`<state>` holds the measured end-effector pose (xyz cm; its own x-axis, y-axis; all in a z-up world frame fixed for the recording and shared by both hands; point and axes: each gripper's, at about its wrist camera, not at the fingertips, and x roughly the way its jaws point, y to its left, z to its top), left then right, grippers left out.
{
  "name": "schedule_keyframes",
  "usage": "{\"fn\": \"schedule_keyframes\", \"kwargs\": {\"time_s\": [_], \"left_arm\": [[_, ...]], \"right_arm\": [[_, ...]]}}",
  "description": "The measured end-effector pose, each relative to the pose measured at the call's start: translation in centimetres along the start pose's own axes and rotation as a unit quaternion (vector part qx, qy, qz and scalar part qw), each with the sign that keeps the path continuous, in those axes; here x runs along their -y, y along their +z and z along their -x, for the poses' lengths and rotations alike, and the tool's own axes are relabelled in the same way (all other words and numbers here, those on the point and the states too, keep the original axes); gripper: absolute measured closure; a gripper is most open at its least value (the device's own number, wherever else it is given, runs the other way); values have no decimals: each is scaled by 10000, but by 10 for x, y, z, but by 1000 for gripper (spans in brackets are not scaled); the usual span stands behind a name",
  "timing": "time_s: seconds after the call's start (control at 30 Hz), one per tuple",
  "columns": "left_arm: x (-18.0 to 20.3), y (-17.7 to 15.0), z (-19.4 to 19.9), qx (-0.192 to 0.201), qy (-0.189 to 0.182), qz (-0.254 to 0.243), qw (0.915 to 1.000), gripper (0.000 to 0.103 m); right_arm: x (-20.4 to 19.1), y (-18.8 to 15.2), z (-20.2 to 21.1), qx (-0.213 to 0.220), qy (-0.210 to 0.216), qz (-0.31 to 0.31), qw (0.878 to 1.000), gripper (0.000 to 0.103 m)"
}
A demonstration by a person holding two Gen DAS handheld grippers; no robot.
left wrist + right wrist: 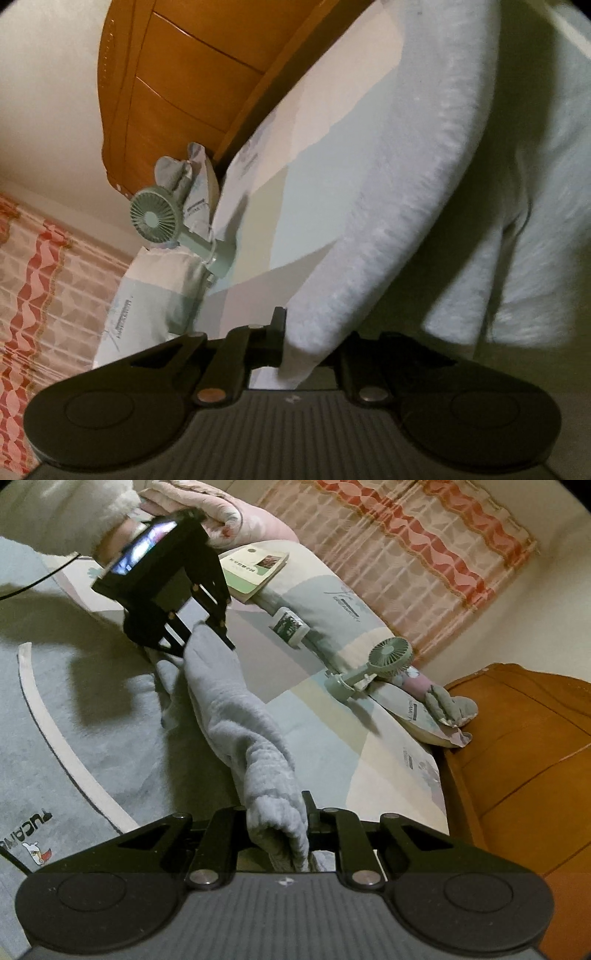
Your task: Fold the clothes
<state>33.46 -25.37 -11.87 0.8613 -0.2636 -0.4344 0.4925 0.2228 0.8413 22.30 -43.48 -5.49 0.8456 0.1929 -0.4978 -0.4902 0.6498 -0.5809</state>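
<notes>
A light grey sweatshirt (74, 731) with a cream stripe and a printed logo lies spread on the bed. Its sleeve (236, 716) is lifted and stretched between both grippers. My right gripper (284, 834) is shut on the sleeve's near end. In the same view my left gripper (201, 633), held by a hand in a fluffy white cuff, pinches the sleeve's far end. From the left wrist, the sleeve (406, 192) runs up and away from my left gripper (295, 350), which is shut on its edge.
A pastel patchwork bed sheet (332, 723) covers the mattress. A green handheld fan (384, 657), pillows (332, 616), a booklet (255, 568) and a small box (290, 626) lie near the wooden headboard (517, 746). Red-patterned curtains (424, 542) hang behind.
</notes>
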Motion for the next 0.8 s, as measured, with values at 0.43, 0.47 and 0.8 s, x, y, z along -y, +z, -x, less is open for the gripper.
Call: {"fn": "schedule_keyframes", "kwargs": {"time_s": [0.43,0.47,0.8], "left_arm": [[4,28,104,233,-202,-238,9992,97],[7,29,111,256,-231,-248,9991,97],[44,42,151,387,-634,-458,9962,98]], "right_arm": [[21,-13,27,95,-38,-503,9987,84],[22,-14,30,106,-35,-529,9985,84],[13,-31,47,-30,91,-285,9995,80]]}}
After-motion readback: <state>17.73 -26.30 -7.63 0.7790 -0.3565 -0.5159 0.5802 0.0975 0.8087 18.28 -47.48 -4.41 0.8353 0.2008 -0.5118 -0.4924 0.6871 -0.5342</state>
